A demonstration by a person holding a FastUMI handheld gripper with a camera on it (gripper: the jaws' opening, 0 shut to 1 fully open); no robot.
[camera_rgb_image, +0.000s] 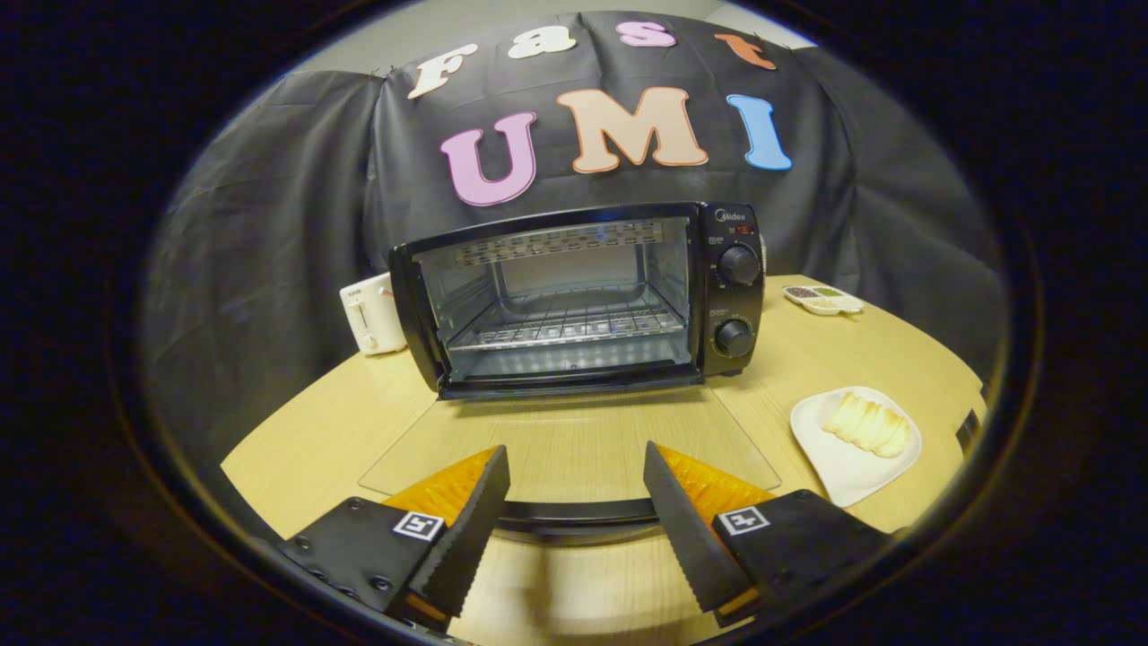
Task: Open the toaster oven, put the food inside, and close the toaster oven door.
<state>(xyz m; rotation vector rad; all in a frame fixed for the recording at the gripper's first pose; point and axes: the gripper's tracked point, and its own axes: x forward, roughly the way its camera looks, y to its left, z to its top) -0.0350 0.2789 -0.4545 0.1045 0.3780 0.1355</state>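
We saw the toaster oven [578,301] sitting on a light wooden table [897,359], in front of the black cloth wall. Its glass door [574,449] was already down, lying flat on the table and reaching toward us. Through the glass we could see the wood under it. Inside the oven there was a wire rack [565,325], and nothing sat on it. Two round knobs [737,301] were on the oven's right side, one above the other.

The gripper [574,498] was held wide, with nothing between its fingers [466,529]. The dark handle bar [578,516] of the door ran across the gap between the two fingers. We could not tell if the fingers touched it.

The food [868,423] was a pale, sliced lump. It lay on a white plate [839,467] to the right of the open door, just beside the right finger.

A small white toaster [369,314] stood left of the oven, near the cloth. A little white dish [823,299] with a few small parts sat far back on the right, behind the plate.
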